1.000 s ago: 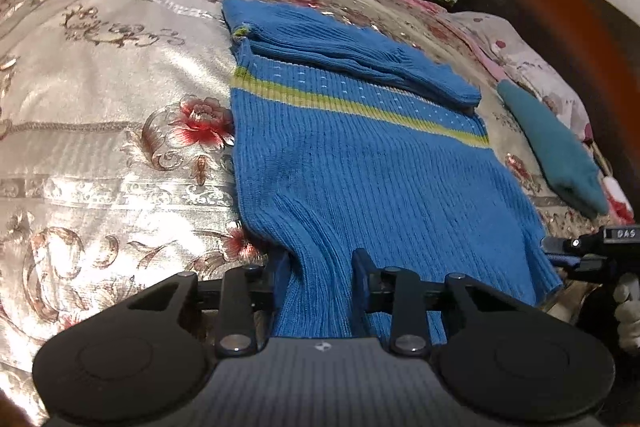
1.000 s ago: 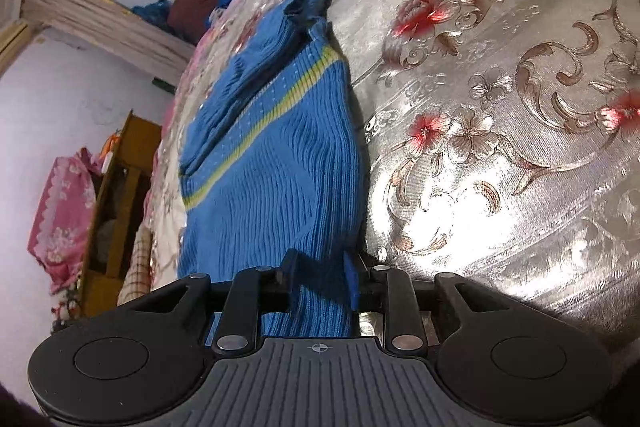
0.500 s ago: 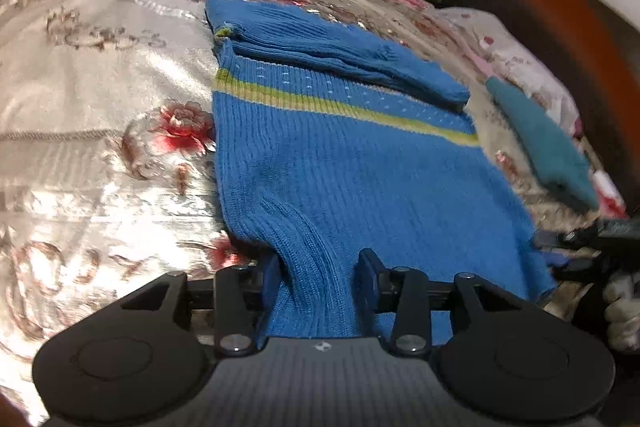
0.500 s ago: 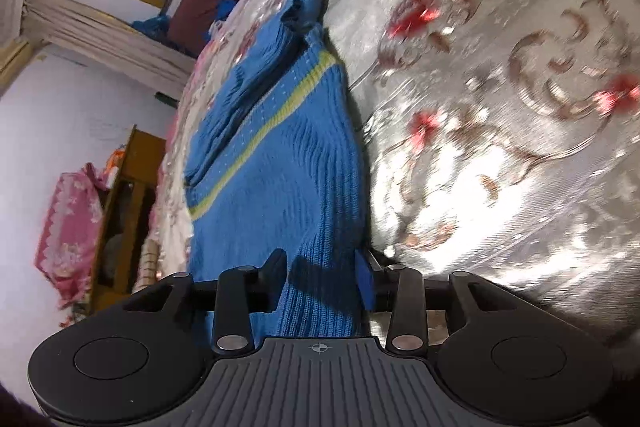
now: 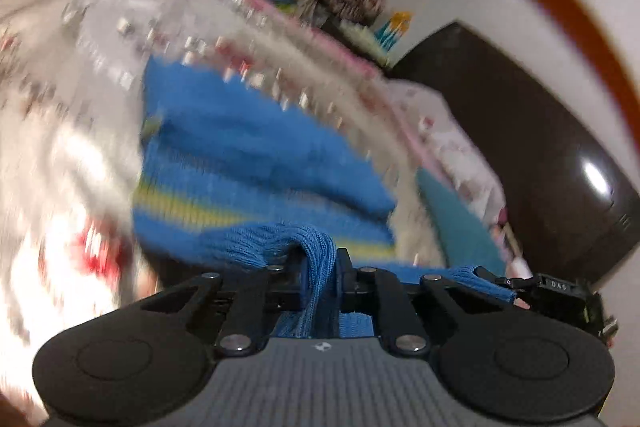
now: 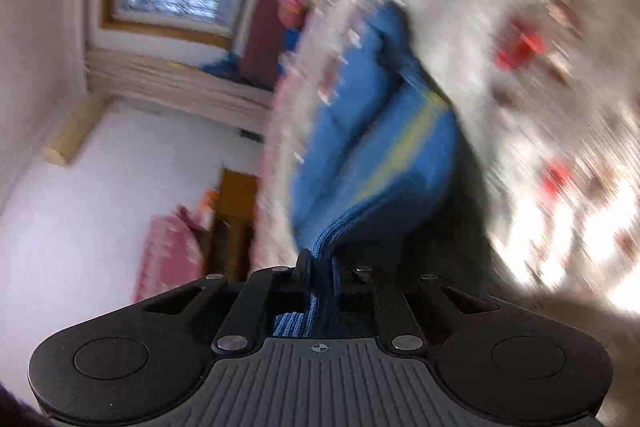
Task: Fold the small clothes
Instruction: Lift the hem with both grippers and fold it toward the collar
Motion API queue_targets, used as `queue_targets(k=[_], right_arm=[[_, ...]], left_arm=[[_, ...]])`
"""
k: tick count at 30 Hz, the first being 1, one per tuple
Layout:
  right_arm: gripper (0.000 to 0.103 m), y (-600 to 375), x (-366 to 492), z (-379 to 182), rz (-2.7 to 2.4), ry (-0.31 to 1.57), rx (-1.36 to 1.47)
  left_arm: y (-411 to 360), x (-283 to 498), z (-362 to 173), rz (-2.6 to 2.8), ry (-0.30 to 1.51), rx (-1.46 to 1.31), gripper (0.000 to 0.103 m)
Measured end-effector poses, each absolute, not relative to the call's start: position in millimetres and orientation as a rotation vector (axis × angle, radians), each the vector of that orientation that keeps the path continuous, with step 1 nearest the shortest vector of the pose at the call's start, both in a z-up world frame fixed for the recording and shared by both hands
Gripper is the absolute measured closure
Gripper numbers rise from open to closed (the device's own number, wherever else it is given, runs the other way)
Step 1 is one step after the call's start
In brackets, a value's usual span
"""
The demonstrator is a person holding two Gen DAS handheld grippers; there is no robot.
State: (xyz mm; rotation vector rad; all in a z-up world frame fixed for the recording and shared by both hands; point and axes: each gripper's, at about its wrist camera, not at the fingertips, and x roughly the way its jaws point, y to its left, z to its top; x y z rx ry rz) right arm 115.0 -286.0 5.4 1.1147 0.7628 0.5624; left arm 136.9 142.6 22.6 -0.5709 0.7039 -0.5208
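Blue sweater (image 5: 256, 147) is being lifted by its hem off the floral bedspread (image 5: 72, 131), mid-fold.

Sleeves are seen already laid across the chest; the bottom-to-top fold is judged left. Bedspread beyond lies open, a teal garment (image 5: 460, 223) near one side. Left gripper (image 5: 320, 263) and right gripper (image 6: 318, 267), just closed, are each being kept clamped on bunched hem.
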Motion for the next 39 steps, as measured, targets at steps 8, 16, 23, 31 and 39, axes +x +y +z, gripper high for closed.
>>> queue_targets(k=[8, 16, 23, 31, 39], right_arm=[[0.093, -282, 214, 42, 0.542, 0.591, 1.105], [0.093, -279, 302, 30, 0.392, 0.581, 1.07], [0.092, -265, 339, -2, 0.333, 0.673, 1.06], [0.083, -263, 352, -4, 0.336, 0.706, 1.107], [0.069, -266, 349, 0, 0.331, 0.694, 1.114]], left_arm=[[164, 217, 55, -0.462, 0.527, -0.577, 0.085], [177, 290, 22, -0.319, 0.562, -0.582, 0.085], [173, 319, -11, -0.257, 0.655, -0.618, 0.085], [191, 325, -17, -0.217, 0.643, -0.774, 0.077], [200, 321, -15, -0.141, 0.625, -0.783, 0.073]])
